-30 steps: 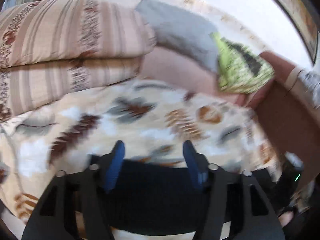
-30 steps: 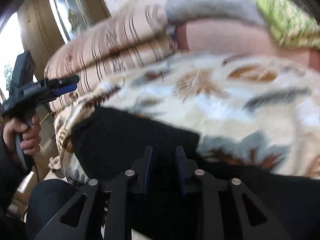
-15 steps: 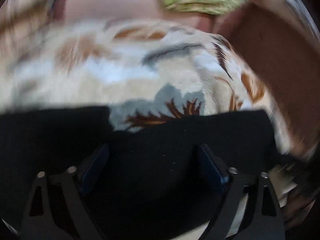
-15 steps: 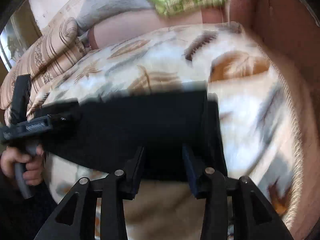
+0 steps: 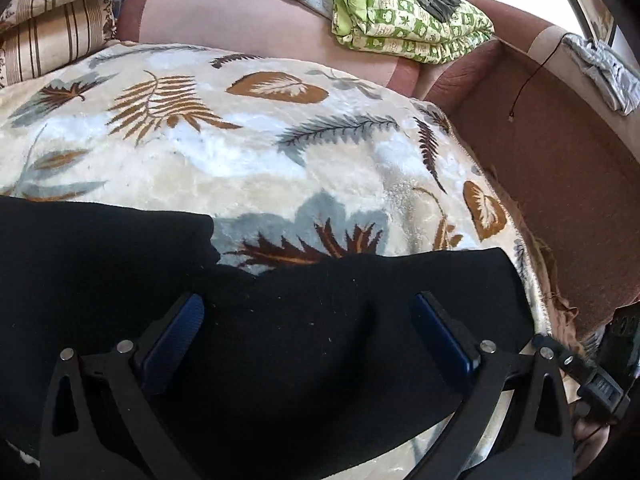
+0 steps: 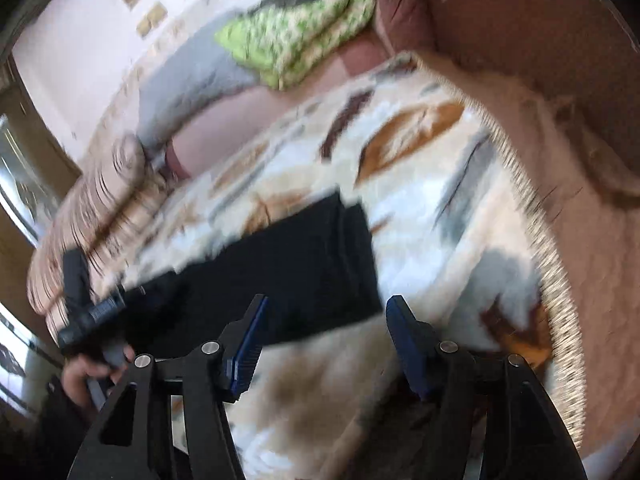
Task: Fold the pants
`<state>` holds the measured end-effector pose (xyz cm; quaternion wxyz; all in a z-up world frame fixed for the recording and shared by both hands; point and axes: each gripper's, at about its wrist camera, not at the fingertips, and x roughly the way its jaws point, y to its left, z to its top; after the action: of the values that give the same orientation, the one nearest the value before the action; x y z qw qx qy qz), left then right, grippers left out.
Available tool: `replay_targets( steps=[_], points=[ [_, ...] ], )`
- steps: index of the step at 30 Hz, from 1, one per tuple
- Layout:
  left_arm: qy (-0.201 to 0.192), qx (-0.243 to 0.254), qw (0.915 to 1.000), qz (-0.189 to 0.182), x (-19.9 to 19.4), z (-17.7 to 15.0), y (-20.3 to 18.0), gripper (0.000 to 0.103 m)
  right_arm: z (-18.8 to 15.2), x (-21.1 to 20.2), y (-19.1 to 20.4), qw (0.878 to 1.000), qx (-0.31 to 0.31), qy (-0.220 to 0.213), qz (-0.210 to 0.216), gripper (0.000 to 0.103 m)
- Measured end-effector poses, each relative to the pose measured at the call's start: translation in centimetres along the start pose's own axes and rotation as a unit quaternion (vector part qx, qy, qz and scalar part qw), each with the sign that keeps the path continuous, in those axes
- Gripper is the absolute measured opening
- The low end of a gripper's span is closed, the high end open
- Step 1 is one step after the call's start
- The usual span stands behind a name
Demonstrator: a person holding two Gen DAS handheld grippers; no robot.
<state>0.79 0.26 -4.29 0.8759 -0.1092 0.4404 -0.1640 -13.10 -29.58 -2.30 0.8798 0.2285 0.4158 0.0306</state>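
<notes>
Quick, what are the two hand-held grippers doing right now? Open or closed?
Left hand-held gripper: open, holding nothing, fingers spread over the black pants.
Right hand-held gripper: open, holding nothing, at the pants' edge over the leaf blanket.

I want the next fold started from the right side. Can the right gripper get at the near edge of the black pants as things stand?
Probably yes. The right gripper is open and empty, and the pants' edge lies flat on the leaf-print blanket just ahead of its fingers, with nothing between.
</notes>
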Motion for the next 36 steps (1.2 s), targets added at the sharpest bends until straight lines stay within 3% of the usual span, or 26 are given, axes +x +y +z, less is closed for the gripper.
replay_targets(
  steps=[3,7,10,12,15,19,24,25,27,30,32,34,36],
  points=[
    [-0.007,-0.018,0.9997,-0.012,-0.2,0.0,0.5,0.103,-0.6,1.1,0.1,1.000,0.002,0.002,-0.009,0.063],
    [-0.021,-0.043,0.9985,-0.029,-0.3,0.2,1.3,0.103,-0.2,1.1,-0.7,0.998,0.048,-0.012,0.036,0.062],
    [-0.019,-0.027,0.9994,-0.013,0.0,0.0,0.7,0.103,0.0,1.3,-1.0,0.997,0.064,-0.023,0.033,0.051],
    [-0.018,-0.027,0.9994,-0.012,0.0,0.1,0.7,0.103,-0.2,1.5,-1.4,0.997,0.077,-0.021,0.015,0.035],
    [-0.013,-0.032,0.9992,-0.021,-0.1,0.2,1.0,0.103,-0.1,1.7,-1.8,0.996,0.086,-0.020,0.000,0.026],
    [-0.008,-0.031,0.9987,-0.039,-0.3,0.3,1.4,0.103,-0.3,1.8,-1.4,0.996,0.079,-0.028,-0.014,0.026],
    [-0.023,-0.076,0.9939,-0.076,-1.9,0.8,3.0,0.103,-0.4,1.8,-1.6,0.995,0.092,-0.031,-0.012,0.026],
    [-0.025,-0.084,0.9934,-0.074,-2.4,0.9,3.3,0.103,-0.4,1.8,-1.8,0.994,0.101,-0.031,-0.007,0.026],
    [-0.043,-0.097,0.9933,-0.046,-4.0,1.4,4.1,0.103,-0.3,1.8,-2.2,0.993,0.112,-0.029,-0.006,0.014],
    [-0.070,-0.106,0.9913,-0.032,-6.6,3.1,5.2,0.103,-0.4,1.7,-2.5,0.992,0.123,-0.029,0.002,0.010],
    [-0.092,-0.082,0.9922,-0.017,-8.5,4.7,5.7,0.103,-0.4,1.7,-2.2,0.993,0.117,-0.031,-0.003,0.010],
    [-0.106,-0.052,0.9929,0.015,-9.9,5.9,6.4,0.103,-0.3,1.6,-1.2,0.996,0.080,-0.034,-0.030,0.010],
    [-0.113,-0.059,0.9915,0.027,-10.3,6.2,7.7,0.103,-0.3,1.5,0.5,0.997,0.028,-0.042,-0.061,0.010]
  ],
)
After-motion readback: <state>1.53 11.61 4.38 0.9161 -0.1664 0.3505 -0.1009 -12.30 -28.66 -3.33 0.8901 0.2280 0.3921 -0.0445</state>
